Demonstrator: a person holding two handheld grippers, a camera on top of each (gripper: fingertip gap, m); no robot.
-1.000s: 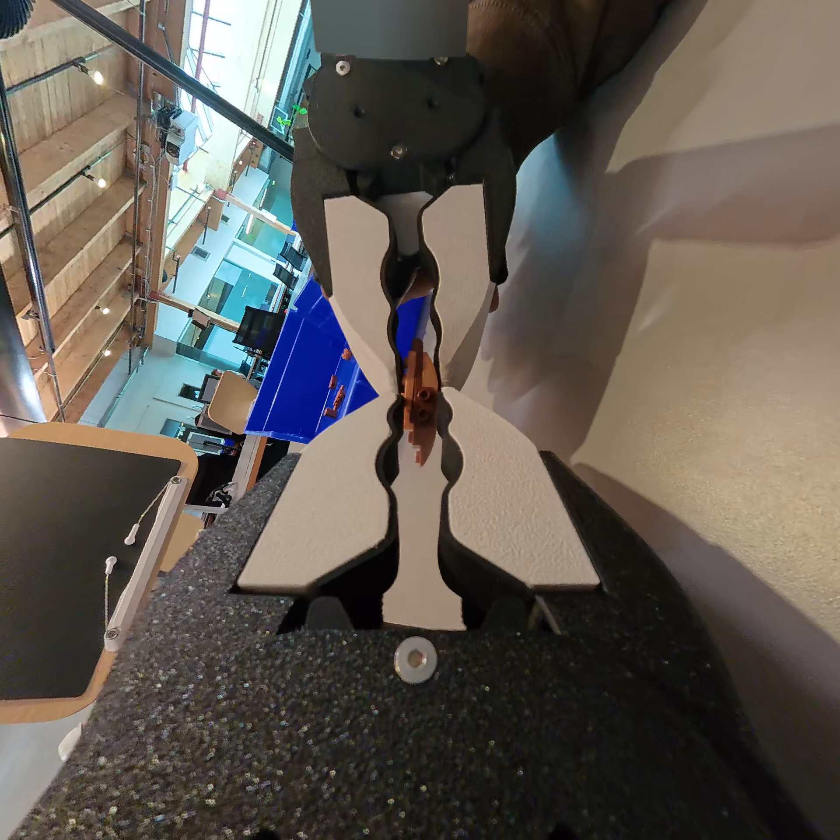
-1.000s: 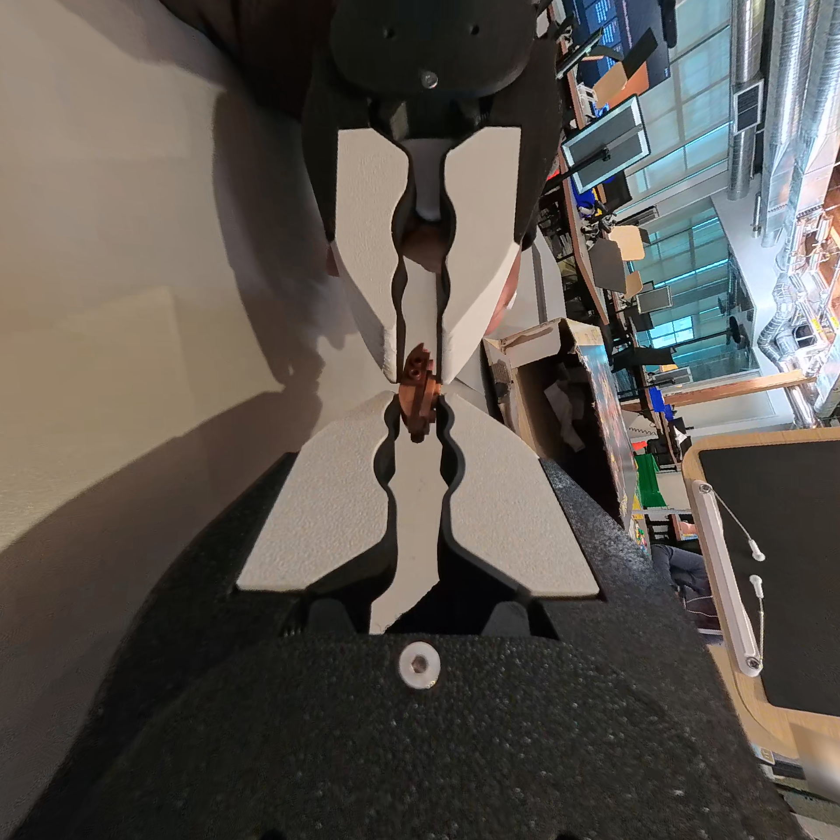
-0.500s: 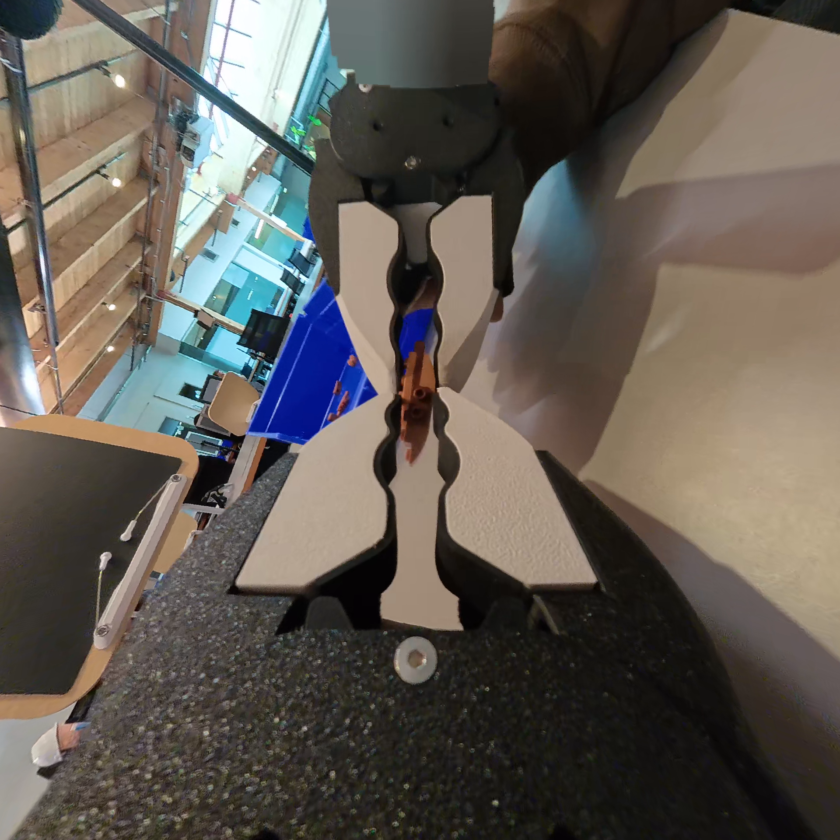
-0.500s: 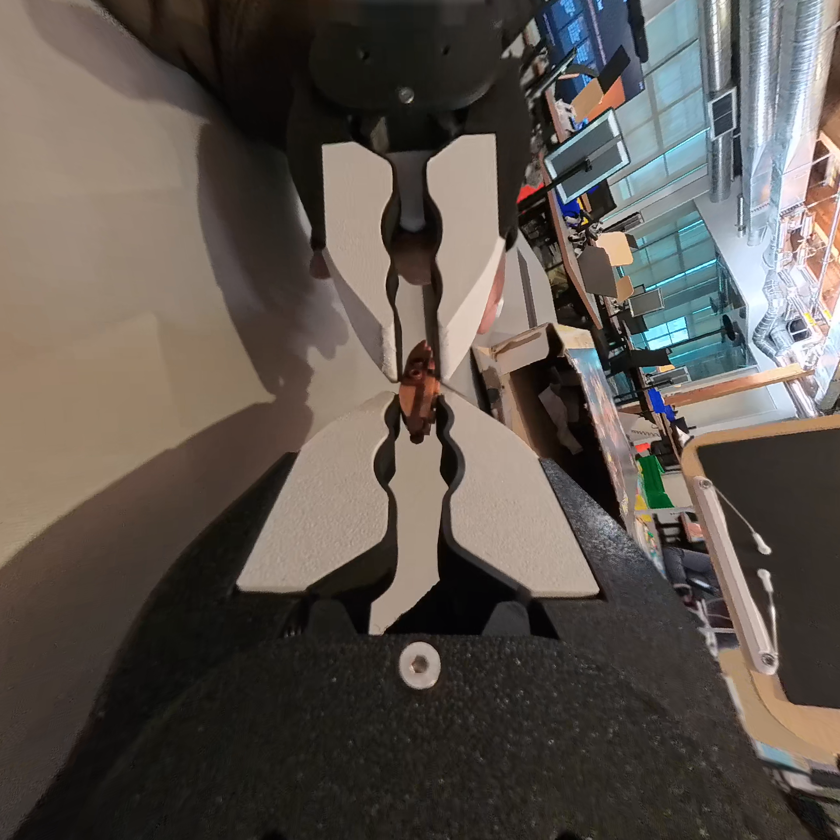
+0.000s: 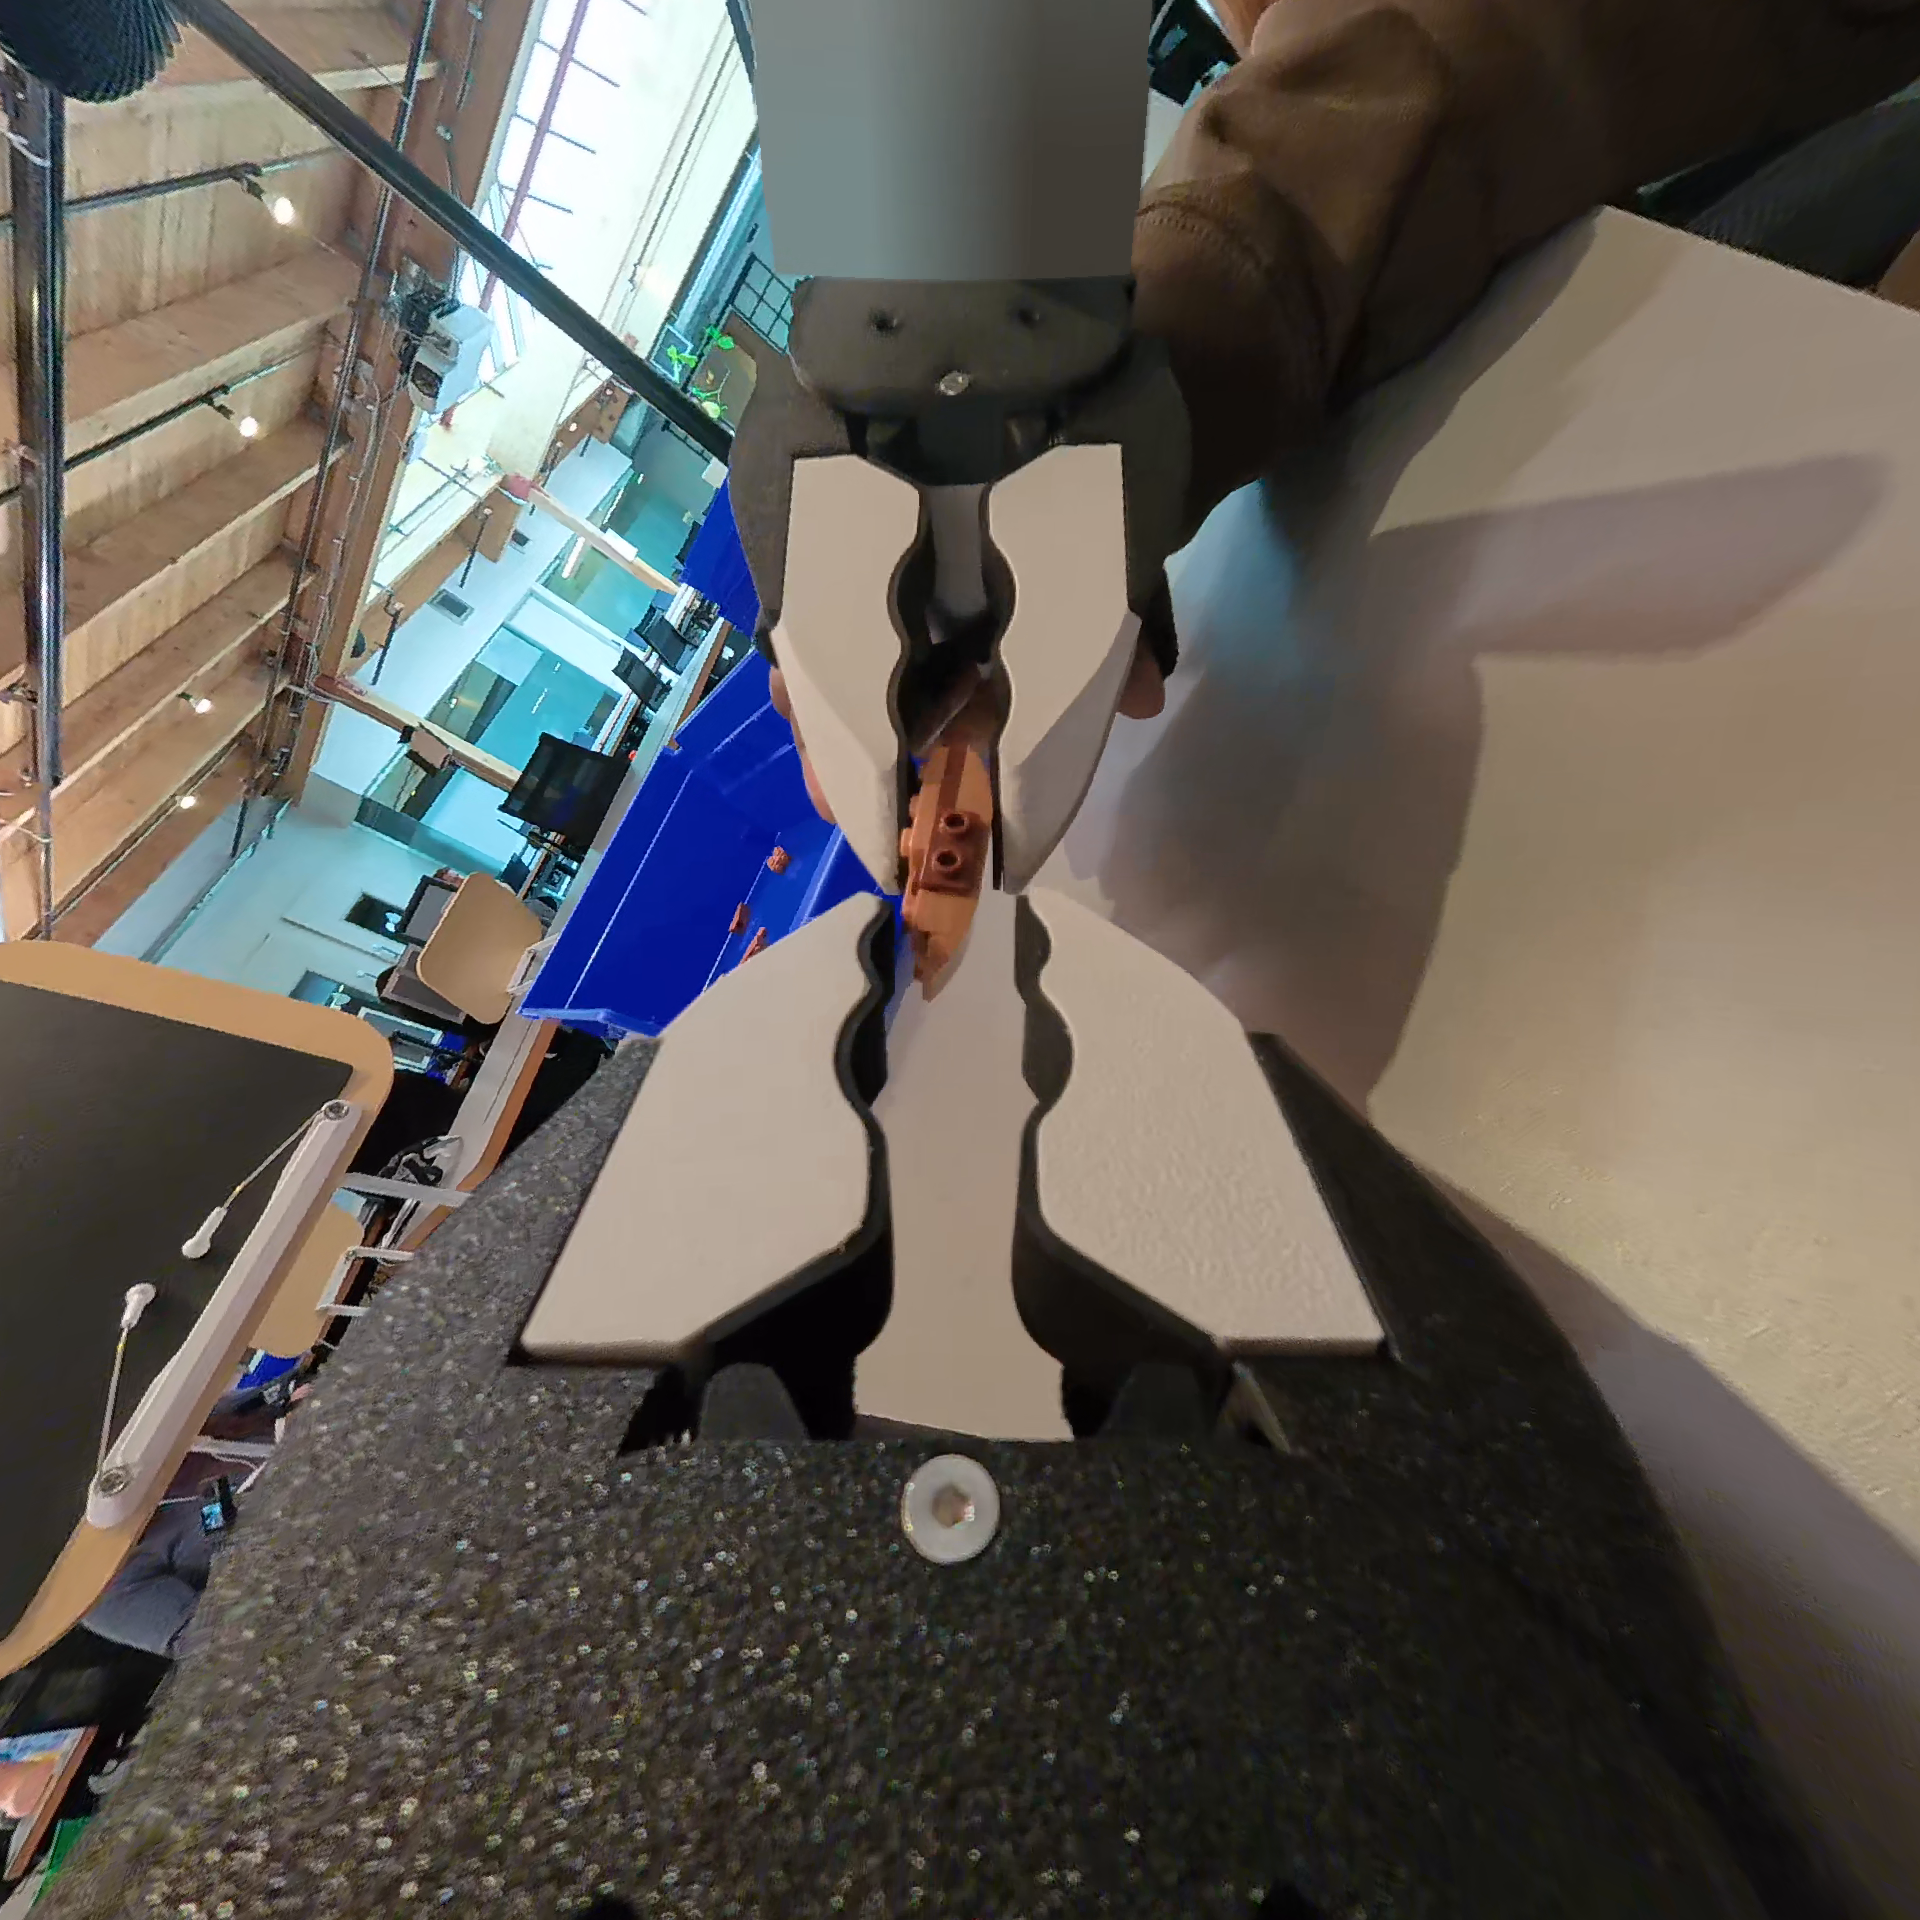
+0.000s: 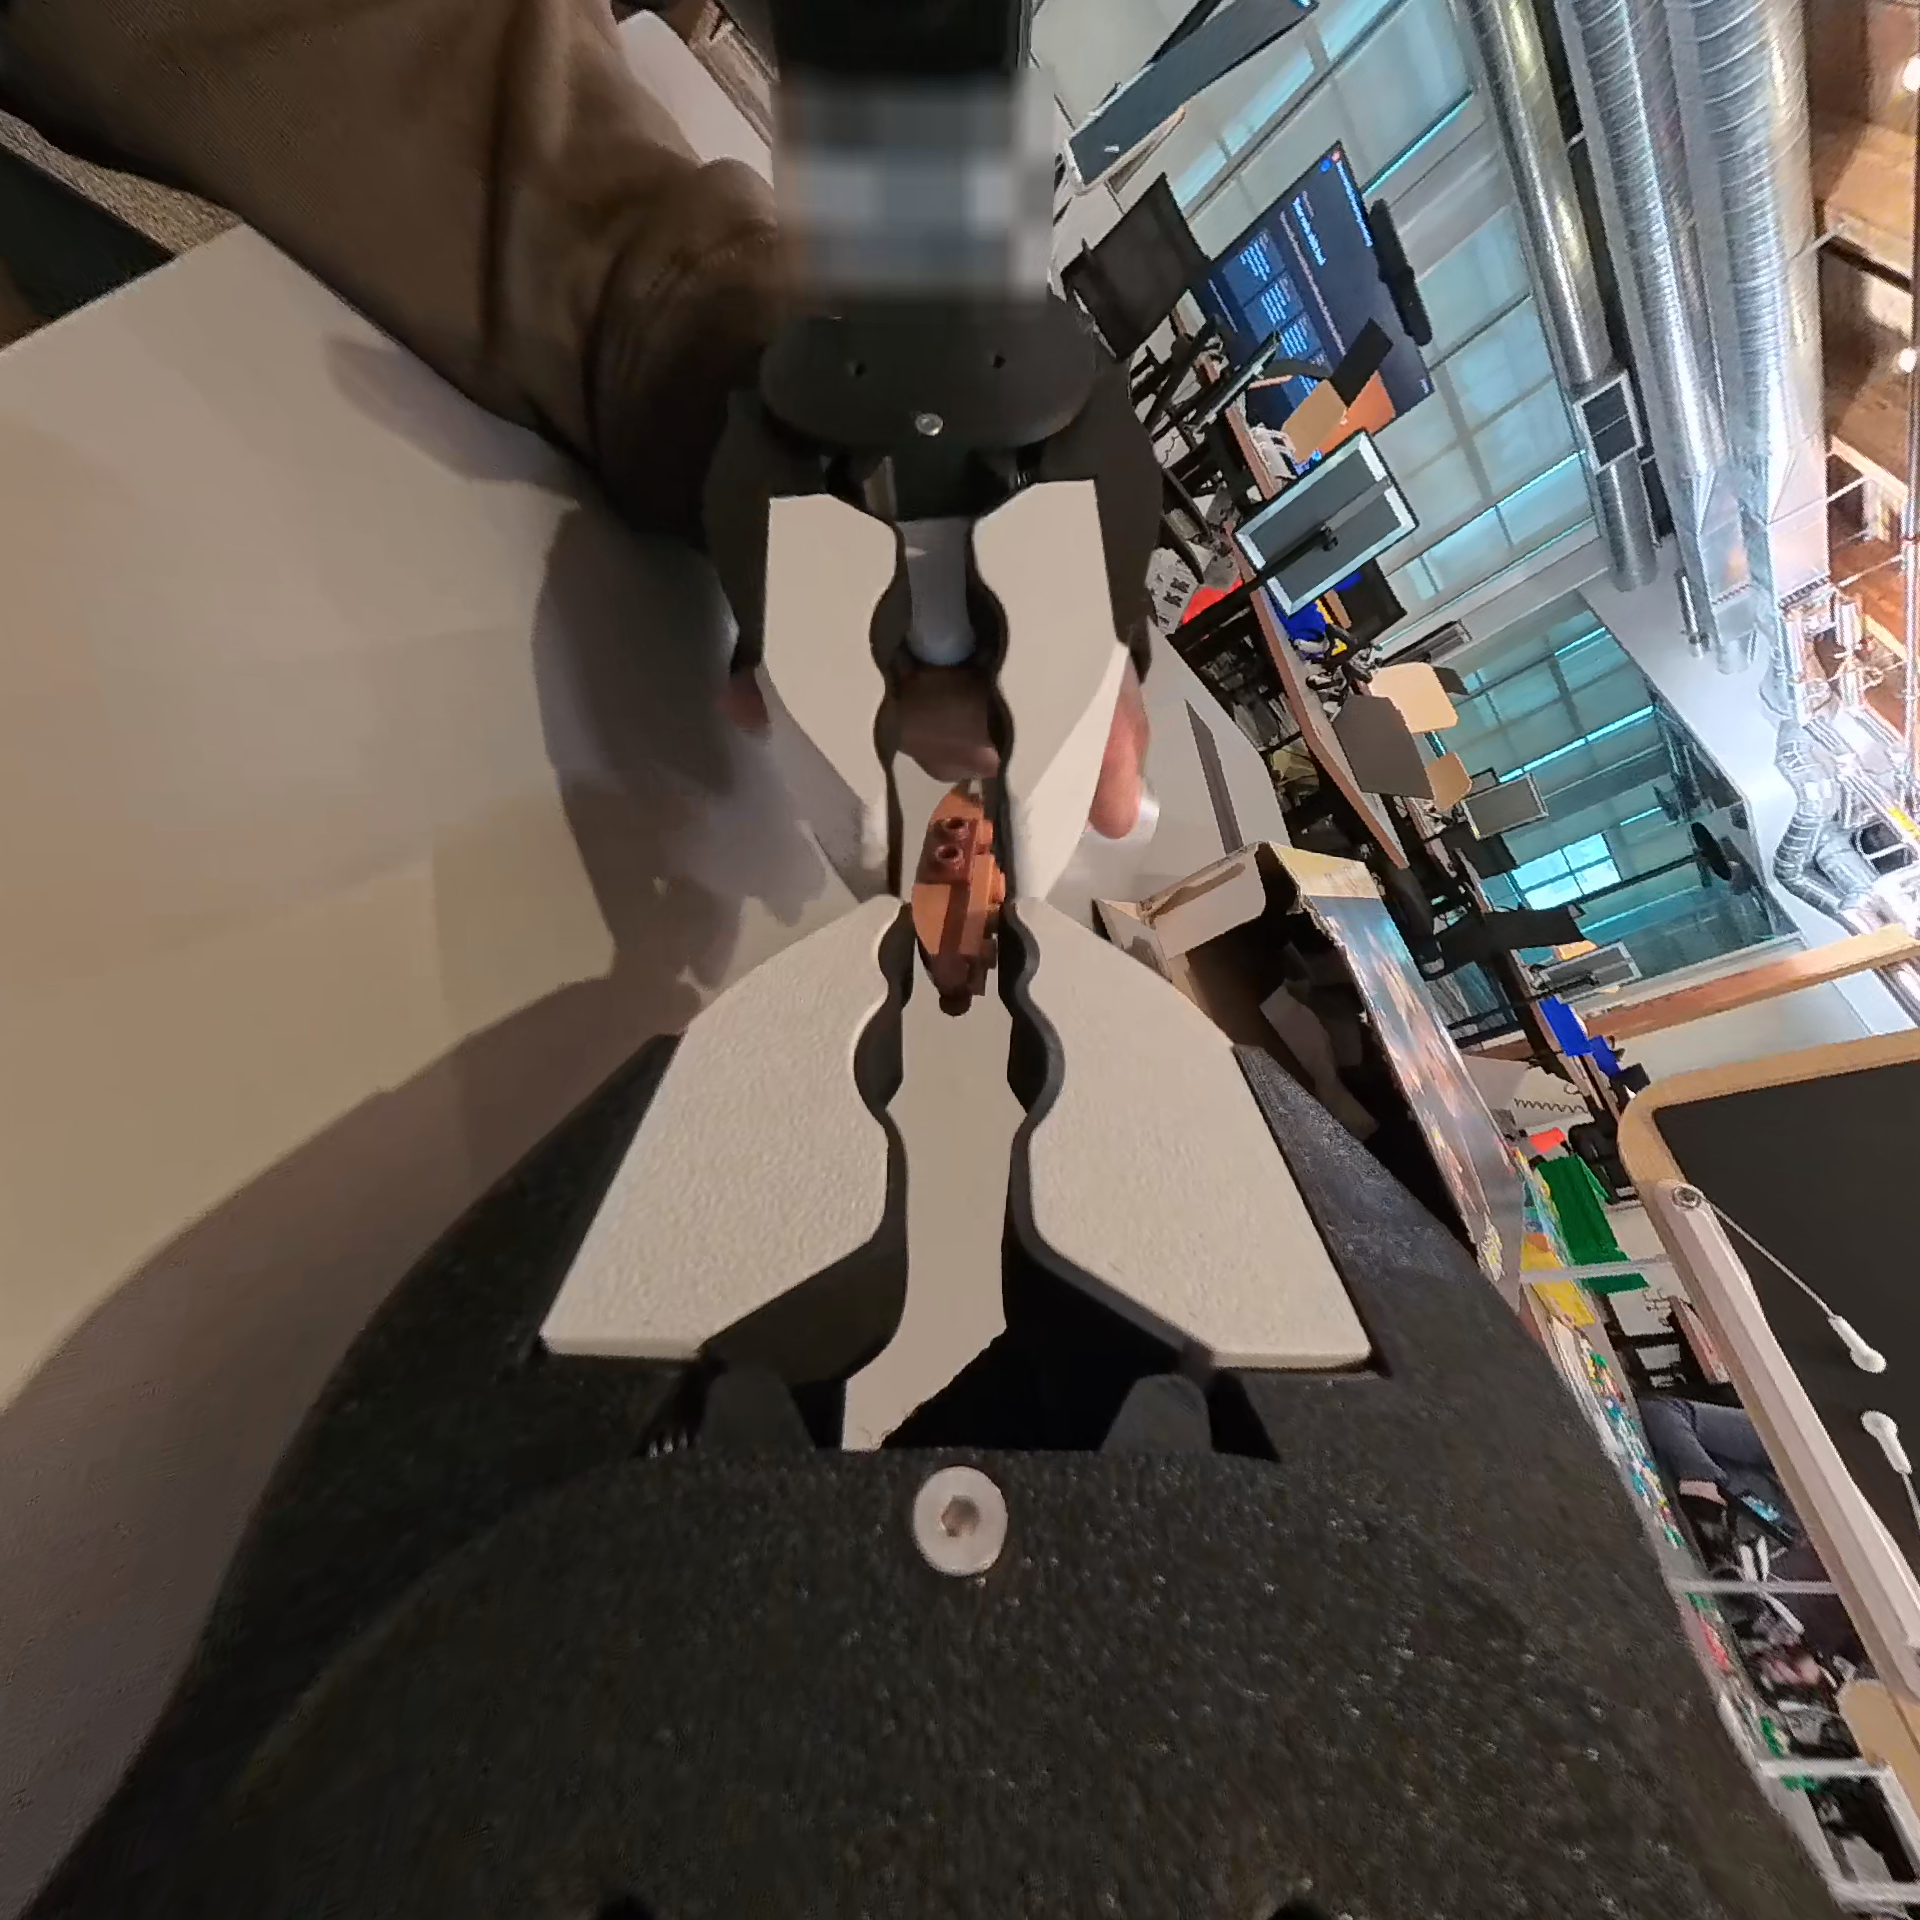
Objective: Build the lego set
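Note:
My two grippers meet tip to tip above a white table point(image 5: 1610, 935). A small brown brick assembly point(image 5: 940, 883) with two studs on top lies between them. My right gripper point(image 6: 951, 925) is shut on it, both pads pressing its sides point(image 6: 956, 935). My left gripper point(image 5: 951, 925) is open: its pads stand apart from the brick, with a clear gap on the right side. In the right wrist view the left gripper point(image 6: 951, 873) faces me with its jaws apart around the studded end. In the left wrist view the right gripper point(image 5: 945, 862) grips the brick. Hands in brown sleeves point(image 5: 1299, 260) hold both grippers.
A blue bin point(image 5: 665, 894) with a few small brown pieces stands beyond the table's edge on the left. An open cardboard box point(image 6: 1278, 935) stands at the right. A black-topped table with a wooden rim point(image 5: 125, 1195) is nearby point(image 6: 1818, 1195). Office desks and screens lie behind. Only a small space, under 4 cm, lies between the two pairs of fingers.
My left gripper's jaws have opened off the brown brick assembly, which they gripped before. My right gripper keeps its hold. Both grippers have shifted slightly, still tip to tip.

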